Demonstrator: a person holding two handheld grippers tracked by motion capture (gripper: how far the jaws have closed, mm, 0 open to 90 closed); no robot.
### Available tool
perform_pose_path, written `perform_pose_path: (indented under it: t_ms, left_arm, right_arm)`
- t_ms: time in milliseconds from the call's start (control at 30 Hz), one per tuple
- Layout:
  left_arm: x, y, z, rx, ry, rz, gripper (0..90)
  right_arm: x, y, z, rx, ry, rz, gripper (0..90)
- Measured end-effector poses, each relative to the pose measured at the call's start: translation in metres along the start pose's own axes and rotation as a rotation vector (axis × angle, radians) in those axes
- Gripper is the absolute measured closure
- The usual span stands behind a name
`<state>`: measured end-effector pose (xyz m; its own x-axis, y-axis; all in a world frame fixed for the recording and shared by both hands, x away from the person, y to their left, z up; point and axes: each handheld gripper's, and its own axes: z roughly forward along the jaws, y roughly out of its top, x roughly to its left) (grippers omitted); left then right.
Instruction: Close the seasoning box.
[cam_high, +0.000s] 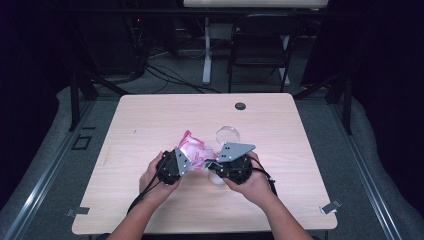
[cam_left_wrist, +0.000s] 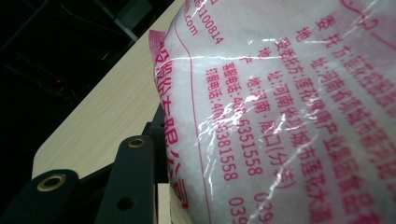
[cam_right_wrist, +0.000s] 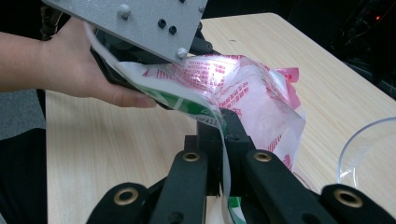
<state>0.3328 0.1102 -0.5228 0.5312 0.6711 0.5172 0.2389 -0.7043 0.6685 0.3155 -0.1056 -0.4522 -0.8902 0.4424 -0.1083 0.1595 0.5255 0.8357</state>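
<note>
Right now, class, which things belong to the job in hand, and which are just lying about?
In the job:
plastic bag
left tongs
right tongs
clear bowl, likely

Lying about:
black disc
folding chair

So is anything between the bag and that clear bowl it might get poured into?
Nothing visible is in the way. The bag hangs pinched between the left claw and the right claw, and the clear bowl sits on the table just beyond them, with bare wood between.
</note>
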Motion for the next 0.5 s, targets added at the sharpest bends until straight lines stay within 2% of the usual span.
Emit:
perform_pose_path:
  t_ms: [300,500]
  left_arm:
    - [0.0003,0.0011,-0.0008,-0.017,0.015,0.022,59.4]
    - [0.0009,0.0037,-0.0016,-0.023,0.033,0.065,59.4]
  right_arm:
    - [-0.0016,0.0008,-0.0017,0.002,0.017,0.038,90.0]
    - [-0.0040,0.0000,-0.0026,0.001,0.031,0.054,90.0]
